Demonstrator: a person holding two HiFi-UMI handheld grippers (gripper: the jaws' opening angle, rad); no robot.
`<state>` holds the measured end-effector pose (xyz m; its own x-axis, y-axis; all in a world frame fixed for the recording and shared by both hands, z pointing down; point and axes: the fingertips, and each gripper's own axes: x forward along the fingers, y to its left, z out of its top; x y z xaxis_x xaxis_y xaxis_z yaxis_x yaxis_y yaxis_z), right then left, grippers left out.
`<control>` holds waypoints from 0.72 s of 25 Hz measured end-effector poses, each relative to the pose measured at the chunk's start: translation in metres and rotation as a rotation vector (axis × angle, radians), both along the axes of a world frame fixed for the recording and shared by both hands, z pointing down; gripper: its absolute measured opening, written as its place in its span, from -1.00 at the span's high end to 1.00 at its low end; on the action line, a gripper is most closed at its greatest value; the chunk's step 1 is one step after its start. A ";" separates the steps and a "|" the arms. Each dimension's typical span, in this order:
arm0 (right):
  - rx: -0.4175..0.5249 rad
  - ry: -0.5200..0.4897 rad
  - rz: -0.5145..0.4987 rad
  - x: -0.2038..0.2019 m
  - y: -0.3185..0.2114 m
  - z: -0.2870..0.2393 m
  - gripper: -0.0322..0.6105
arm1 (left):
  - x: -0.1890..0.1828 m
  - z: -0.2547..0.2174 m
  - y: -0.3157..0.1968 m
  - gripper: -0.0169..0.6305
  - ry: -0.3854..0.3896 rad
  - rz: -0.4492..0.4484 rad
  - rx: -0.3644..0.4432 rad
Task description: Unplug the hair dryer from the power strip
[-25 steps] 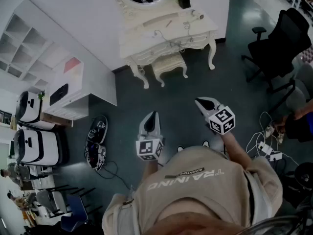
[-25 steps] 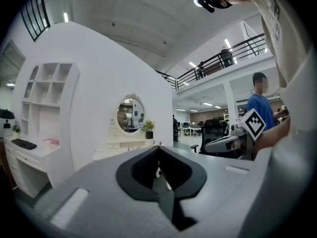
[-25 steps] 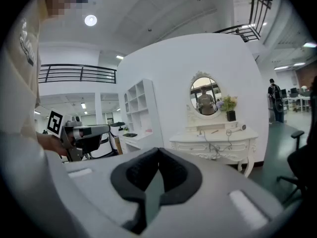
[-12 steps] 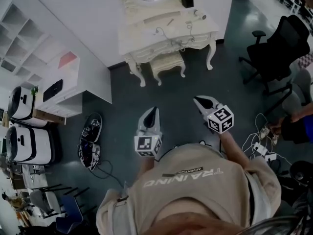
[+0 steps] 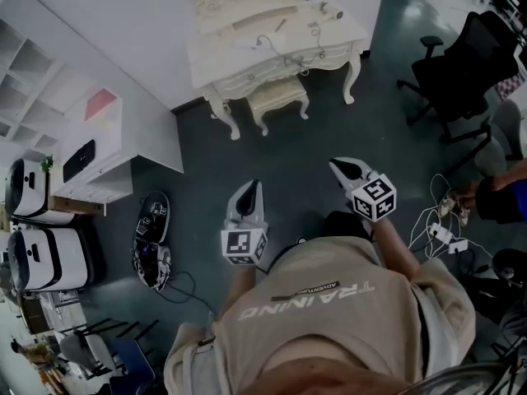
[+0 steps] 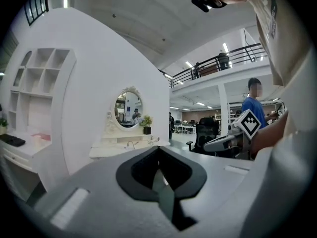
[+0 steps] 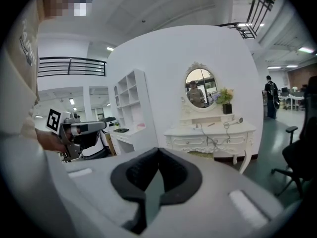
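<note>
A hair dryer (image 5: 330,11) lies at the right end of a white dressing table (image 5: 247,60), its cord (image 5: 276,49) trailing over the top. It also shows small in the right gripper view as the hair dryer (image 7: 233,121). I cannot make out a power strip on the table. My left gripper (image 5: 254,186) and right gripper (image 5: 338,165) hang side by side over the dark floor, well short of the table and pointing toward it. Both are shut with nothing between their jaws, as the left gripper (image 6: 158,150) and right gripper (image 7: 158,151) show in their own views.
A padded stool (image 5: 280,103) stands under the table. A black office chair (image 5: 461,72) is to the right, a white shelf unit (image 5: 90,138) to the left. Cables and plugs (image 5: 445,237) lie on the floor at right beside a seated person (image 5: 502,196). Dark gear (image 5: 155,239) lies at left.
Both grippers travelled level across the floor with the person, staying shut and side by side. The dressing table has slid up and left in the head view.
</note>
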<state>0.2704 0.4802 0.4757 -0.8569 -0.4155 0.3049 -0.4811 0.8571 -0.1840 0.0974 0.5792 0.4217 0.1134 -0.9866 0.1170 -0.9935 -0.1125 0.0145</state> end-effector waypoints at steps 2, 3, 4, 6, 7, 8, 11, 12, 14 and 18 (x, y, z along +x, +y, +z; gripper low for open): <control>-0.006 0.006 0.001 -0.004 -0.010 0.004 0.89 | -0.009 0.011 -0.003 0.92 0.018 -0.015 -0.024; -0.004 0.006 -0.001 -0.007 -0.016 0.004 0.89 | -0.013 0.017 -0.007 0.92 0.028 -0.022 -0.037; -0.002 0.005 -0.004 -0.011 -0.024 0.004 0.89 | -0.015 0.022 -0.012 0.92 0.037 -0.027 -0.049; 0.002 0.003 -0.014 -0.016 -0.039 0.004 0.89 | -0.016 0.027 -0.026 0.92 0.049 -0.028 -0.065; 0.004 0.002 -0.019 -0.017 -0.048 0.006 0.89 | -0.014 0.027 -0.035 0.92 0.050 -0.025 -0.067; 0.004 0.001 -0.022 -0.018 -0.059 0.008 0.89 | -0.013 0.026 -0.046 0.92 0.047 -0.021 -0.065; -0.004 -0.007 -0.025 -0.020 -0.096 0.015 0.89 | -0.010 0.015 -0.081 0.92 0.059 -0.014 -0.035; -0.004 -0.009 -0.030 -0.020 -0.108 0.017 0.89 | -0.009 0.012 -0.092 0.92 0.070 -0.020 -0.028; 0.008 -0.004 -0.049 -0.019 -0.133 0.018 0.89 | -0.009 0.007 -0.115 0.92 0.068 -0.044 -0.035; 0.014 0.004 -0.096 -0.017 -0.192 0.024 0.89 | -0.008 0.001 -0.163 0.92 0.029 -0.089 -0.058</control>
